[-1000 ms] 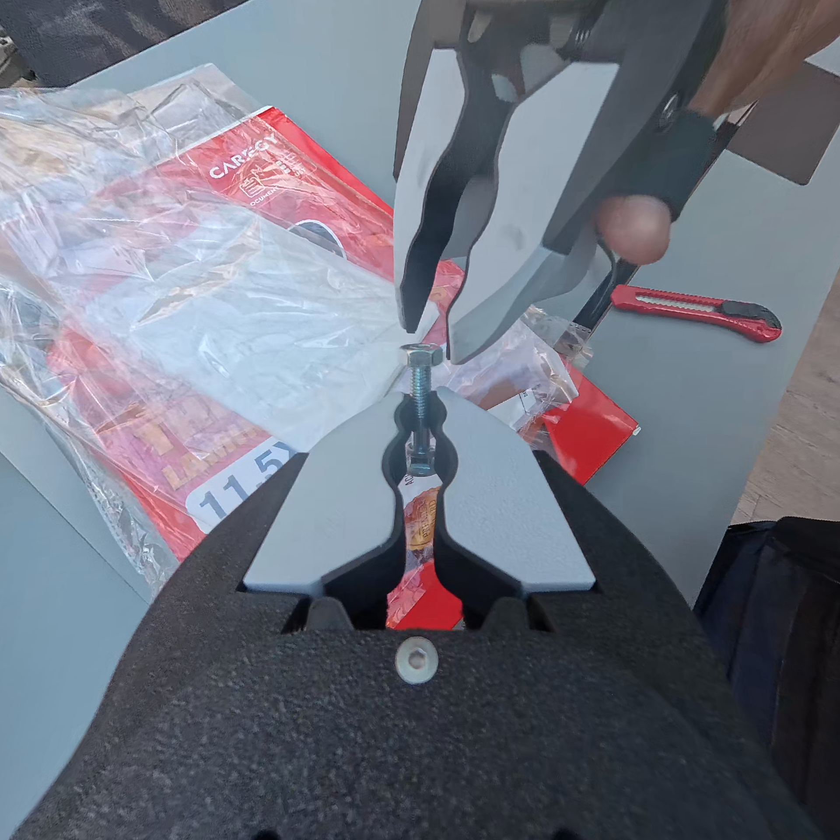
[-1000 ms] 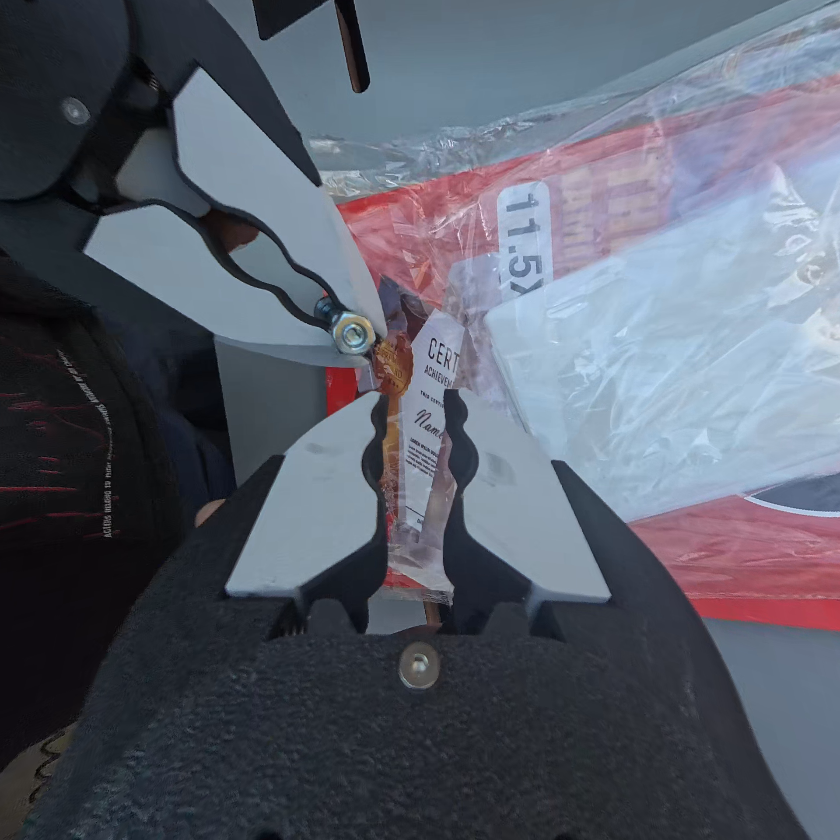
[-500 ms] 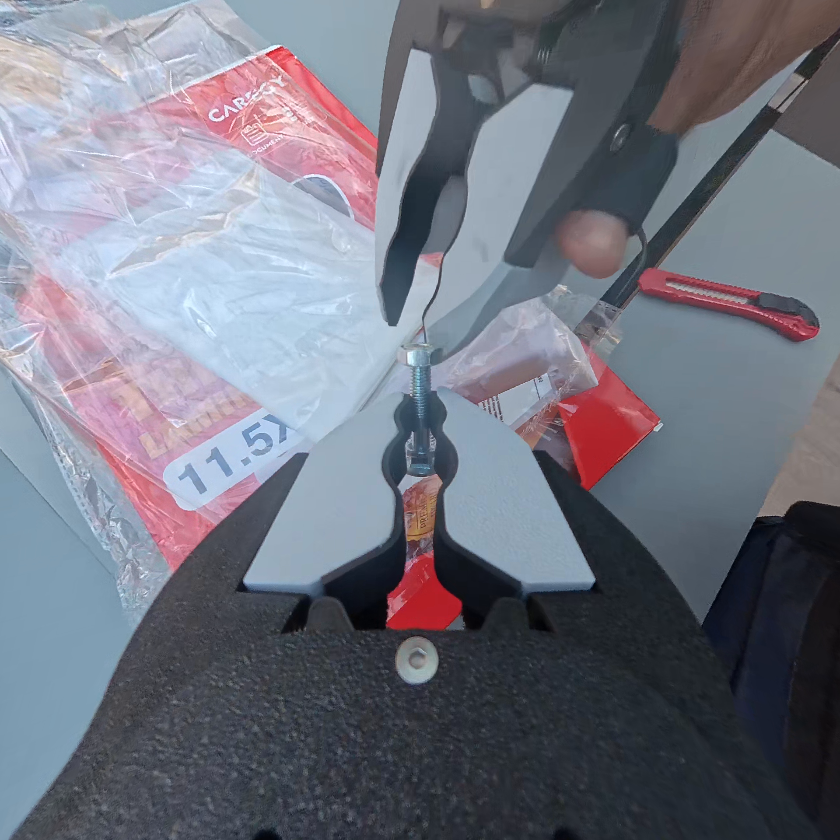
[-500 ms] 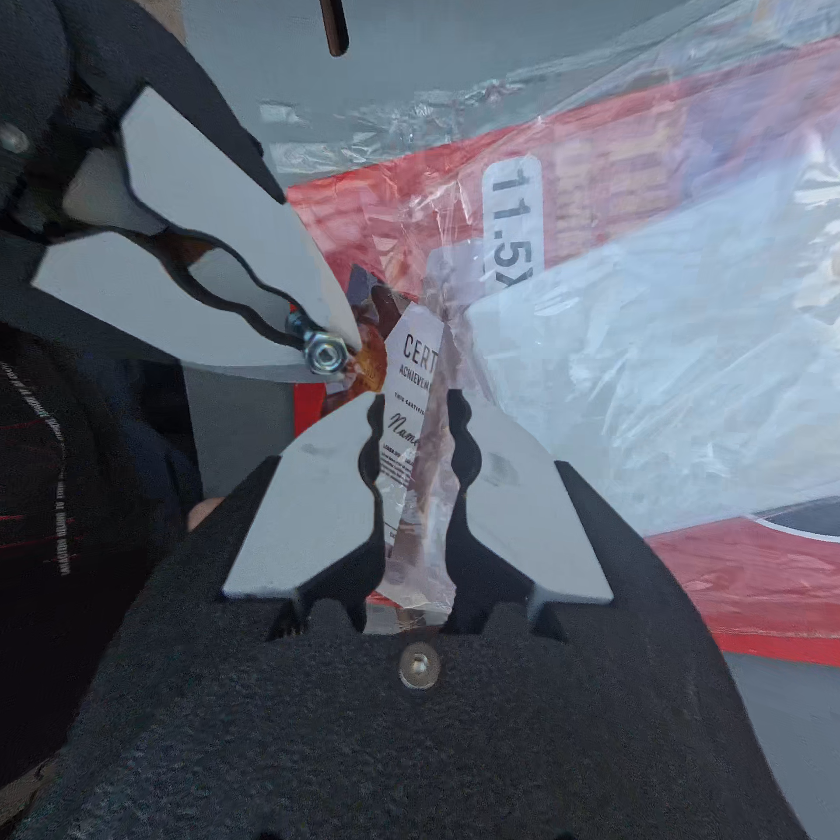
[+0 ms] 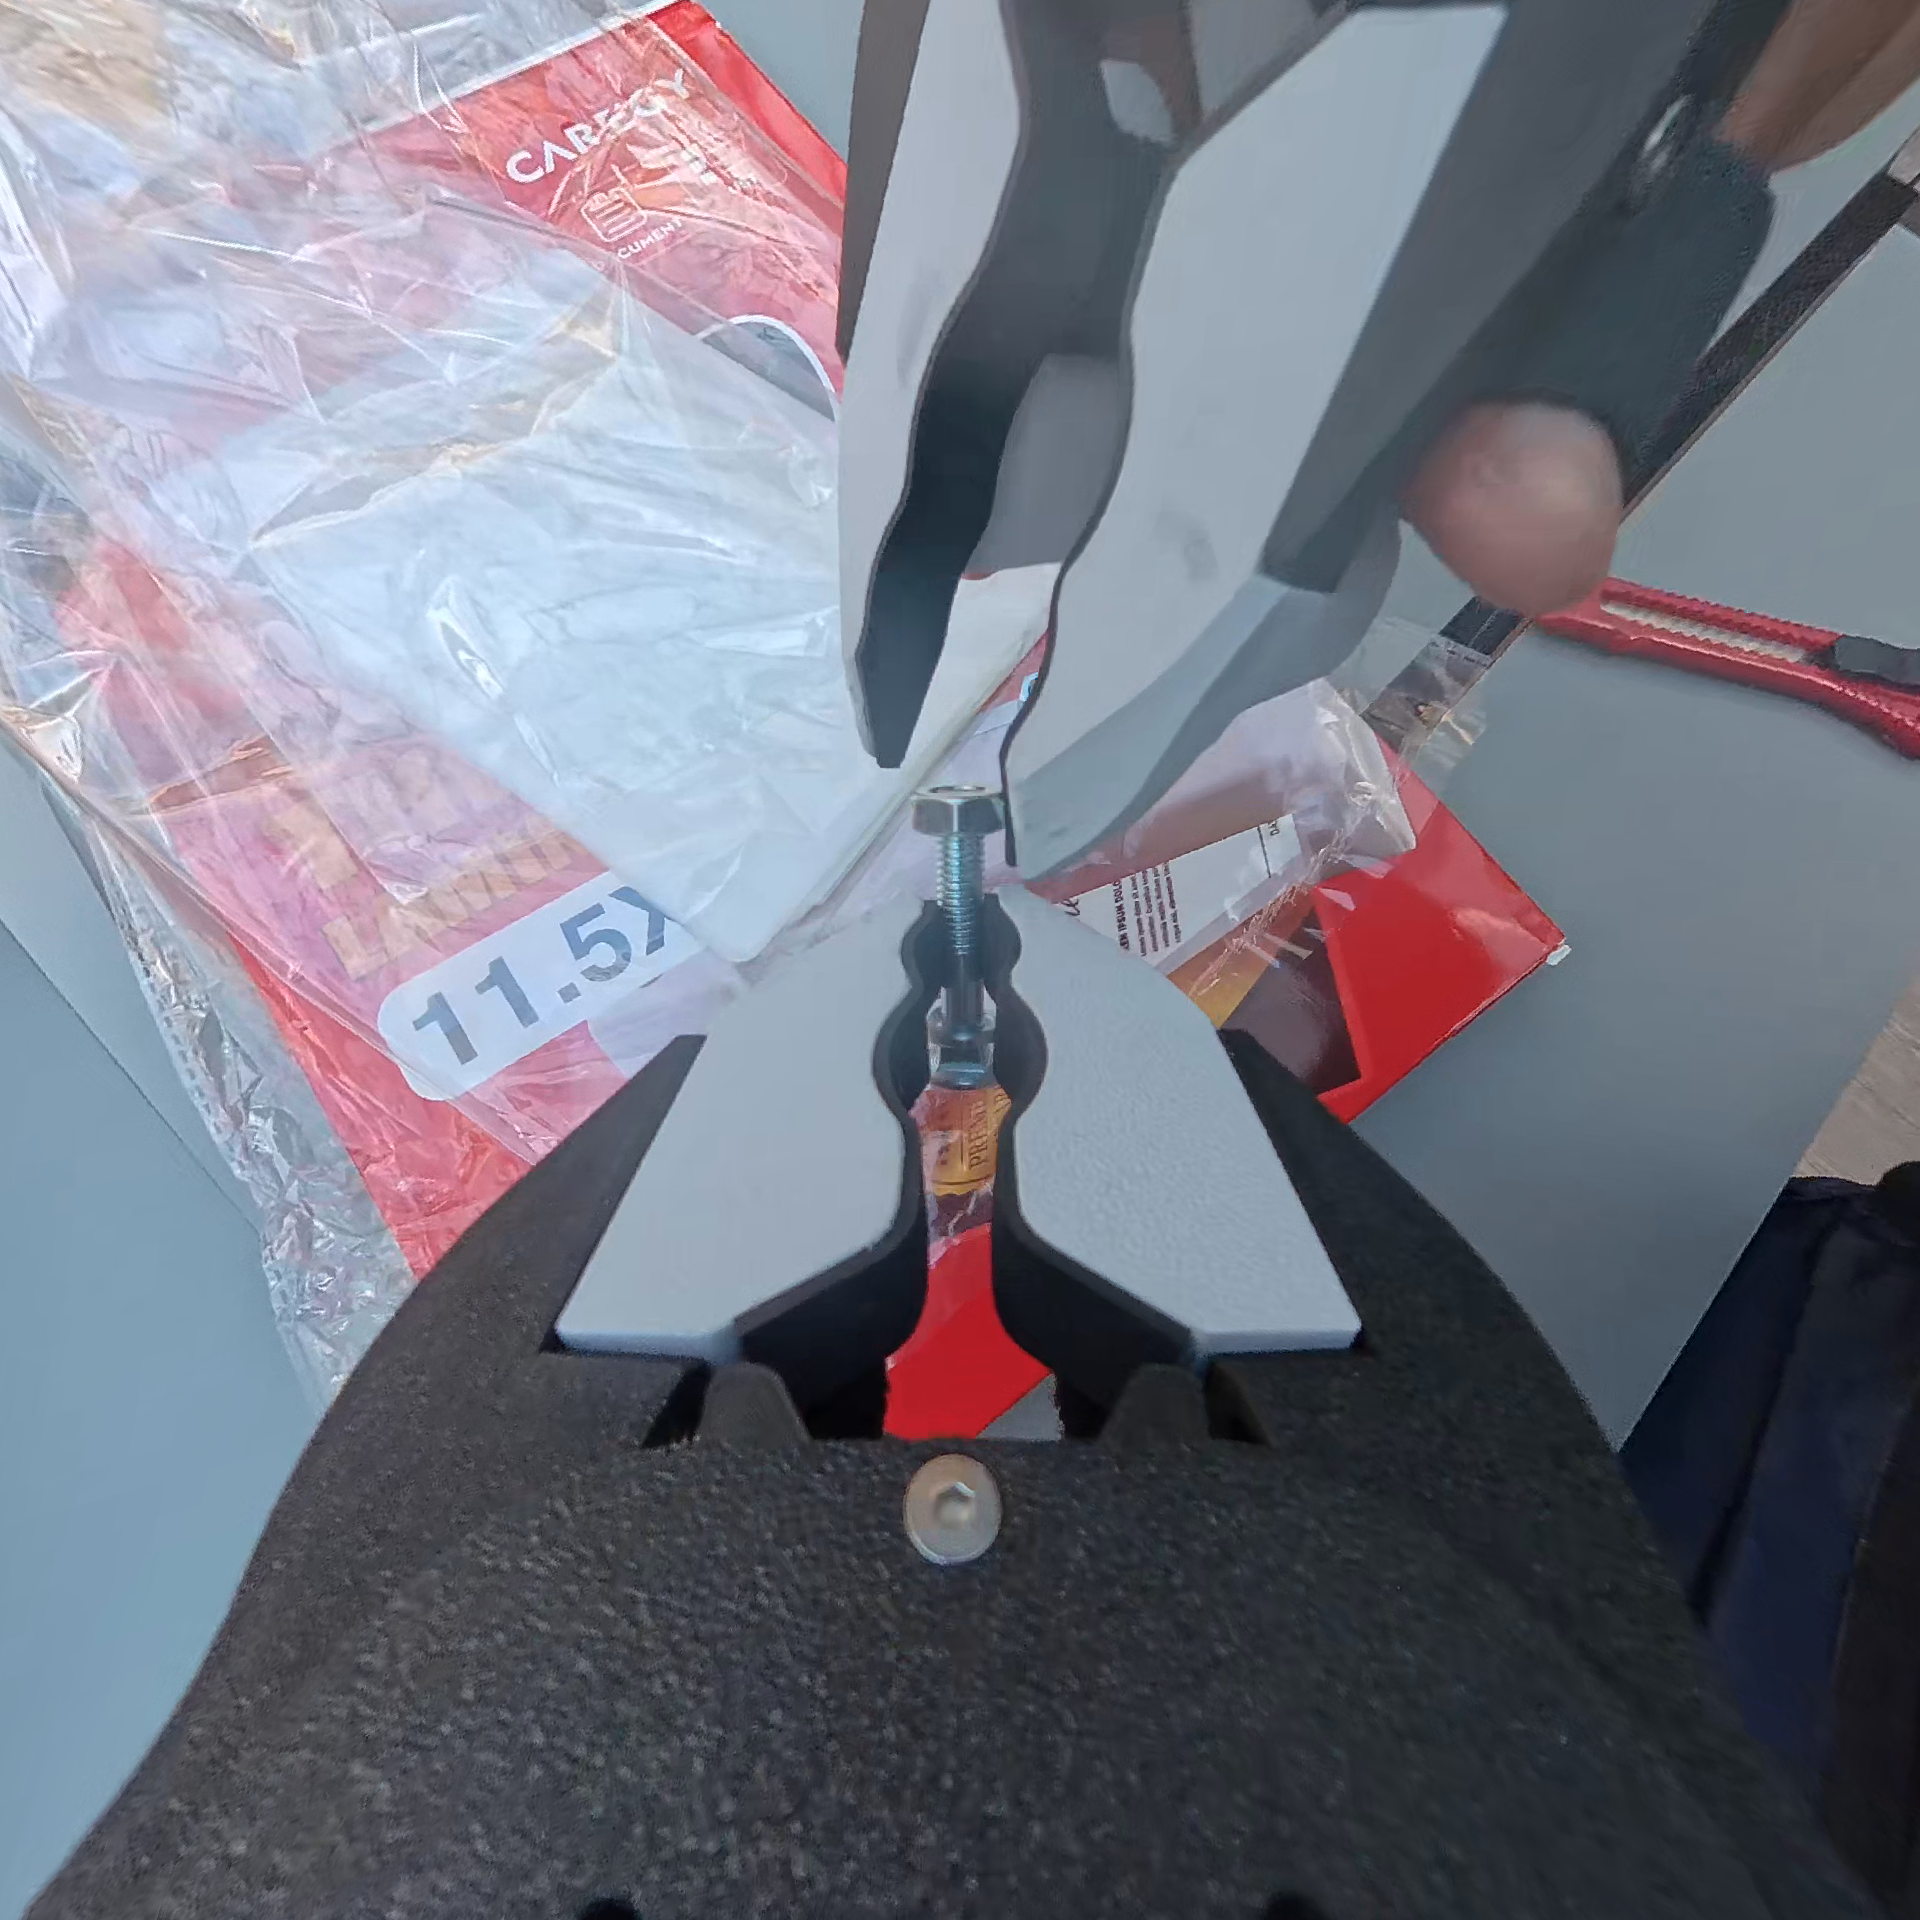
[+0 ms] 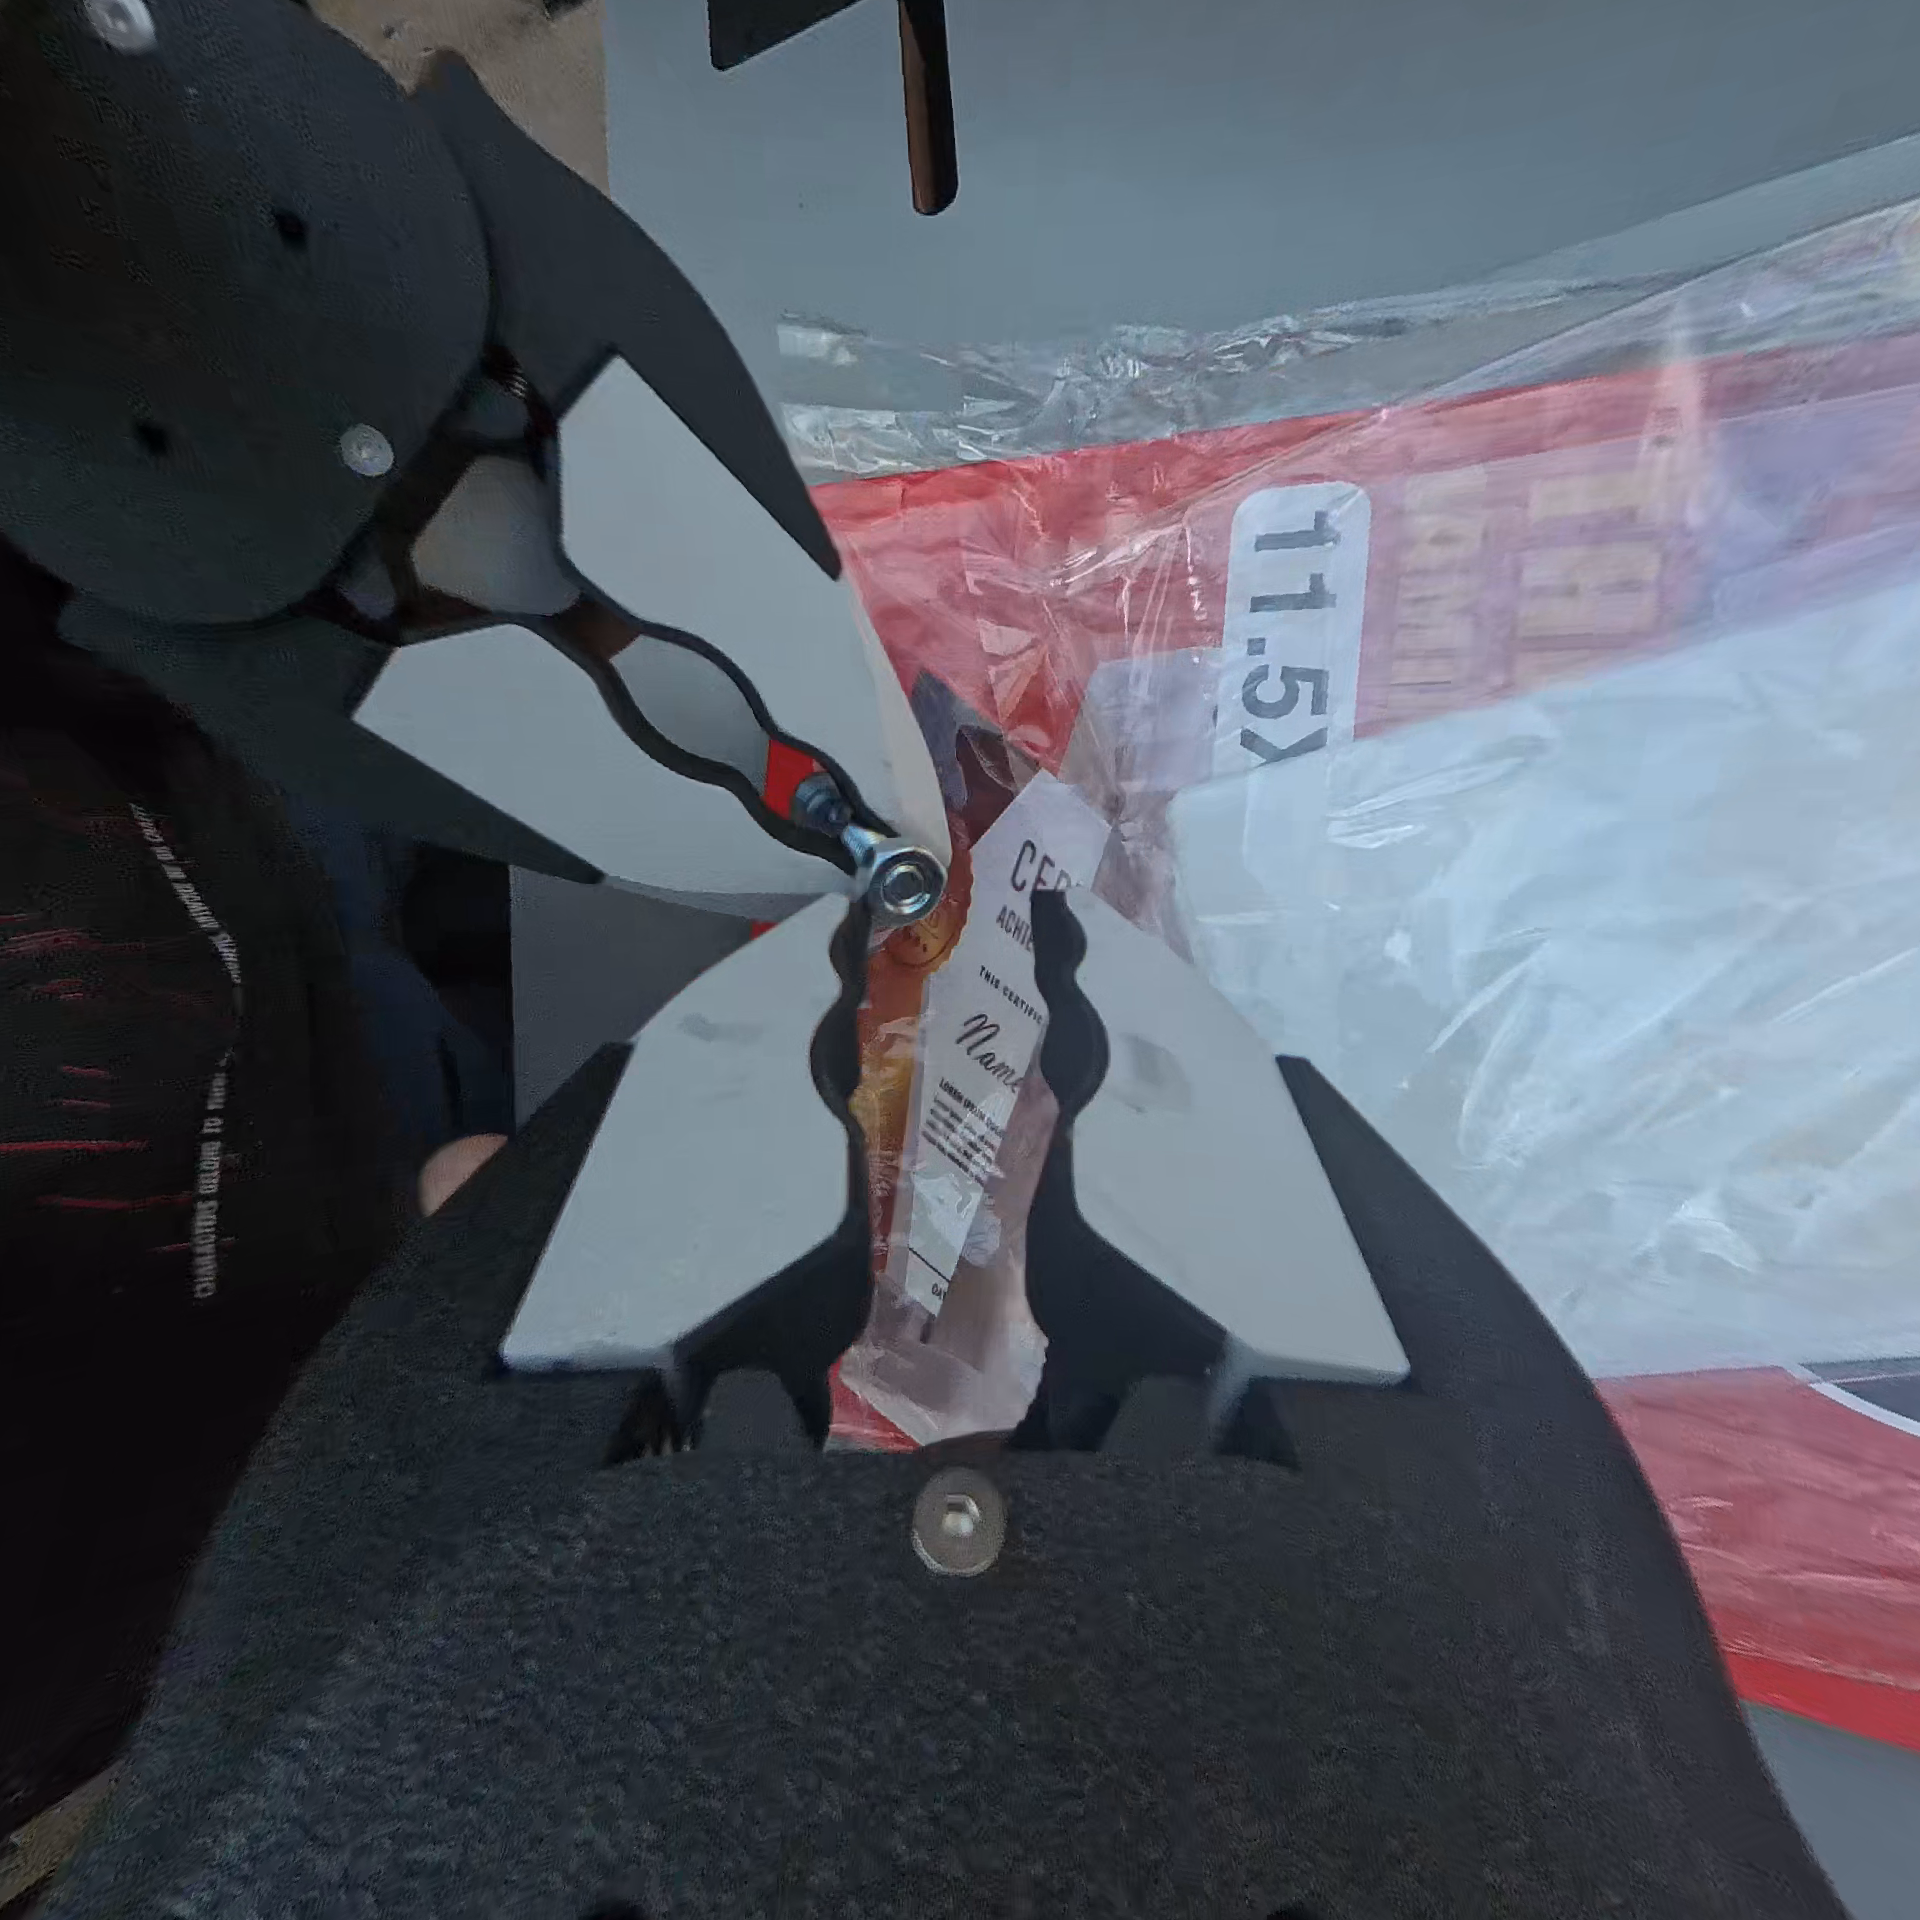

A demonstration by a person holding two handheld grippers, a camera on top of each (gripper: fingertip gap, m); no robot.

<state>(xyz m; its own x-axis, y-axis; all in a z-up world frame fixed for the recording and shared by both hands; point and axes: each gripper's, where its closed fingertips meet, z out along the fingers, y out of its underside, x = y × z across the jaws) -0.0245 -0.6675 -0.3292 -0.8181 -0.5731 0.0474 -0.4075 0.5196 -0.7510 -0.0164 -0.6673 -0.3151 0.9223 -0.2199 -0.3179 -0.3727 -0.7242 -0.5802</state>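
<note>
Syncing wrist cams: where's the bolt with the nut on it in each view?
Left wrist view: bolt at centre, upright, clamped between the left gripper tips, nut on top, the right gripper open just above.
Right wrist view: bolt left of centre, nut end facing the camera.
Shared landmark: the red package in clear wrap beneath.

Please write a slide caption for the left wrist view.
Left gripper holds a bolt; open right gripper hovers at its nut.

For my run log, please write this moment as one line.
left gripper: shut on bolt | right gripper: open, fingers beside nut | below: red package, grey table
</note>
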